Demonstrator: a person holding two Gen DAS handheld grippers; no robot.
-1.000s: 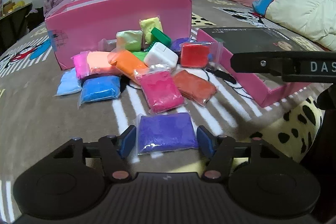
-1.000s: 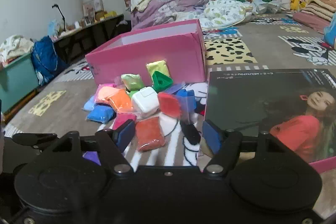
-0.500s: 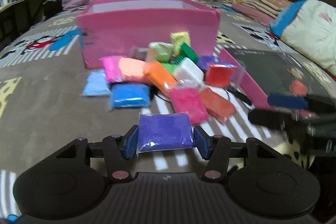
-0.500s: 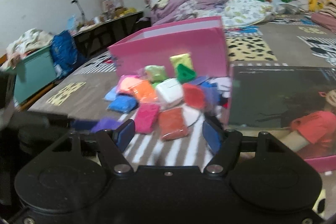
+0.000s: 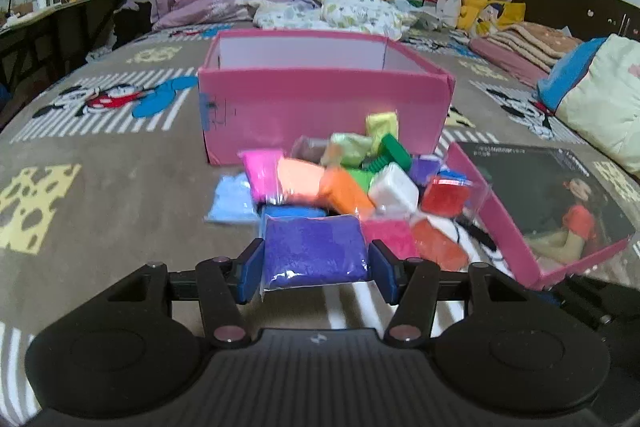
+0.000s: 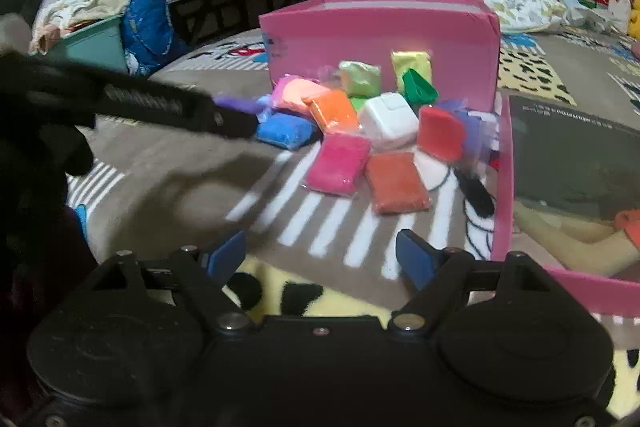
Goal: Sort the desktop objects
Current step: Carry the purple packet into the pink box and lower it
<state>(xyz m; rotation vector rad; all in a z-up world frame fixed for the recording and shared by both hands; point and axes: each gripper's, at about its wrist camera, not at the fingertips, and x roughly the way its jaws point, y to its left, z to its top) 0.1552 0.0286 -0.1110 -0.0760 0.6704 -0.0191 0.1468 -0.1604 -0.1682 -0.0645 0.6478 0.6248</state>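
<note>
While the left hand-held gripper (image 5: 314, 269) clamps the purple packet (image 5: 314, 253) by both sides, lifted for carrying w/ the pink box (image 5: 320, 95) straight ahead past the packet pile (image 5: 344, 183), the right hand-held gripper (image 6: 320, 259) hangs wide open, empty, pile just ahead.

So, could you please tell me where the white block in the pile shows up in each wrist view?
Left wrist view: the white block sits right of centre in the pile, between the orange packet and the red packet.
Right wrist view: it is at the pile's centre, again between orange and red.
Shared landmark: the open pink box behind the pile.
</note>
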